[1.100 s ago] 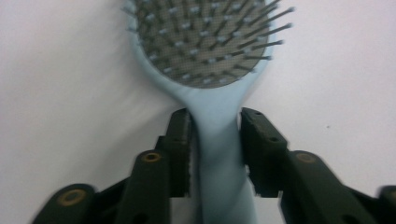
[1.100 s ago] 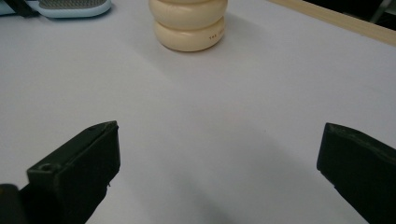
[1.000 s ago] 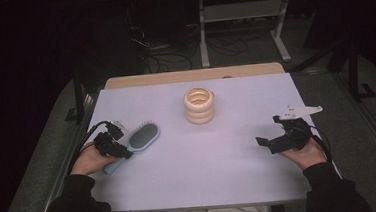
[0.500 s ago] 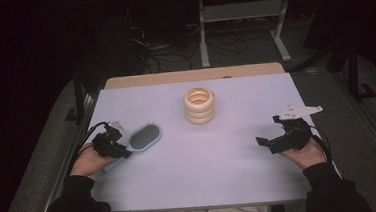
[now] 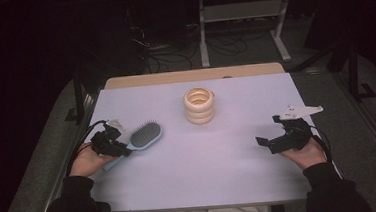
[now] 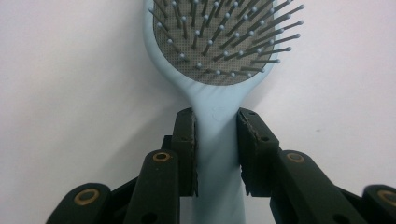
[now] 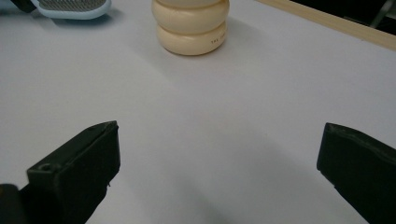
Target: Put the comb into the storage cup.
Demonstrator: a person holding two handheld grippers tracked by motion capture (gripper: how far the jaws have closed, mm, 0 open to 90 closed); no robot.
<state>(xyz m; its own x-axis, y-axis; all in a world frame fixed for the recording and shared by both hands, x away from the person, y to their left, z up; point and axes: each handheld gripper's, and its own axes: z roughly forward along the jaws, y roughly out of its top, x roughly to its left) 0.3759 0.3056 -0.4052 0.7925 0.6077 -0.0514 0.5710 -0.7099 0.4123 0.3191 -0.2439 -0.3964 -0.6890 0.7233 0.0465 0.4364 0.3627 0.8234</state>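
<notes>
A light-blue hairbrush [image 5: 145,135] lies at the left of the white table [image 5: 206,180], its bristles facing up. My left gripper [image 5: 124,151] is shut on the brush's handle; in the left gripper view both pads press the handle's sides just below the head [image 6: 219,51], with the gripper [image 6: 215,121] pointing along the brush. My right gripper [image 5: 268,130] rests at the table's right side, open, with nothing between its jaws [image 7: 219,135]. It points toward the table's middle.
A cream stack of three rings [image 5: 199,105] stands upright at the middle back of the table [image 7: 191,28]. A wooden strip [image 5: 194,75] runs along the far edge. Dark floor, cables and a metal stand lie beyond.
The brush head has turned slightly, so its dark bristle face shows more plainly. Both hands have kept their places.
</notes>
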